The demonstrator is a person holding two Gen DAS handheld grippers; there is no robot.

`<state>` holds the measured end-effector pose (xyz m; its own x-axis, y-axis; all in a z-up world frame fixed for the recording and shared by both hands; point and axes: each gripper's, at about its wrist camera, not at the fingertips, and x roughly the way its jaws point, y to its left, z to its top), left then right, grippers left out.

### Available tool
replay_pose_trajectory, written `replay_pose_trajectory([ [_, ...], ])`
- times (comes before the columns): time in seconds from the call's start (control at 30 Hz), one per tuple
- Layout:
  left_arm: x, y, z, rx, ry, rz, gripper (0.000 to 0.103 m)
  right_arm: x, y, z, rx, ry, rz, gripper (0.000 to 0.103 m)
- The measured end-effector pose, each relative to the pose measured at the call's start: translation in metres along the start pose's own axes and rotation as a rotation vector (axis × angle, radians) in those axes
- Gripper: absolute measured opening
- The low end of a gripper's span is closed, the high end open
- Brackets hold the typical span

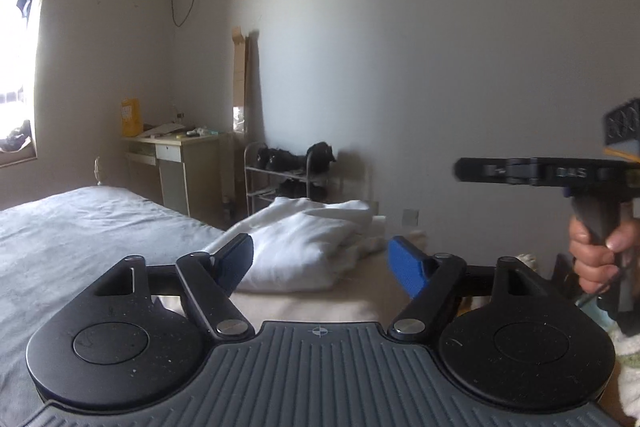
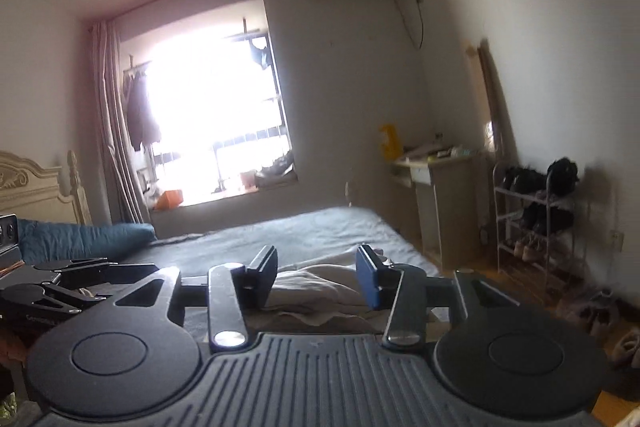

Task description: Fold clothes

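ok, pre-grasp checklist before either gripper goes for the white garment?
1. Left gripper open: ok, jaws spread, nothing between them.
2. Right gripper open: ok, jaws apart and empty.
3. White garment in reach ahead of the left gripper: ok, bunched on the bed, not flat.
4. Garment edge or corner to pinch identified: cannot tell, folds hide the hems.
5. Right gripper aligned on the garment: cannot tell, right wrist view is blurred and shows only pale cloth beyond the fingers.
6. Grippers apart from each other: ok.
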<state>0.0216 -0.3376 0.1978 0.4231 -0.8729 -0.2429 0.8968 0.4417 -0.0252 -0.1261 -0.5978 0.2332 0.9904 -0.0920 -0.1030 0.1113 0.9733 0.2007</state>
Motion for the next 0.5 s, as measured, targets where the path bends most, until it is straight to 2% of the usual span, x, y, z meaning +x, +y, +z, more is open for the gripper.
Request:
replay_pose_trajectory([
  [0.1,-0.037,-0.014,-0.014,-0.082,0.014,-0.005,0.081,-0.046,0.021,-0.017,0.008,-0.017,0.0,0.07],
  [0.23,-0.075,-0.024,-0.035,-0.2,0.017,0.006,0.088,-0.077,0.043,-0.053,0.031,0.043,-0.07,0.079],
  [0.33,-0.098,-0.03,-0.047,-0.243,0.03,0.053,0.095,-0.09,0.057,-0.075,0.044,0.074,-0.125,0.091],
  [0.37,-0.104,-0.032,-0.051,-0.249,0.032,0.075,0.097,-0.094,0.061,-0.082,0.049,0.082,-0.141,0.099],
  [0.5,-0.124,-0.032,-0.067,-0.306,0.045,0.15,0.101,-0.101,0.074,-0.101,0.071,0.121,-0.159,0.103],
])
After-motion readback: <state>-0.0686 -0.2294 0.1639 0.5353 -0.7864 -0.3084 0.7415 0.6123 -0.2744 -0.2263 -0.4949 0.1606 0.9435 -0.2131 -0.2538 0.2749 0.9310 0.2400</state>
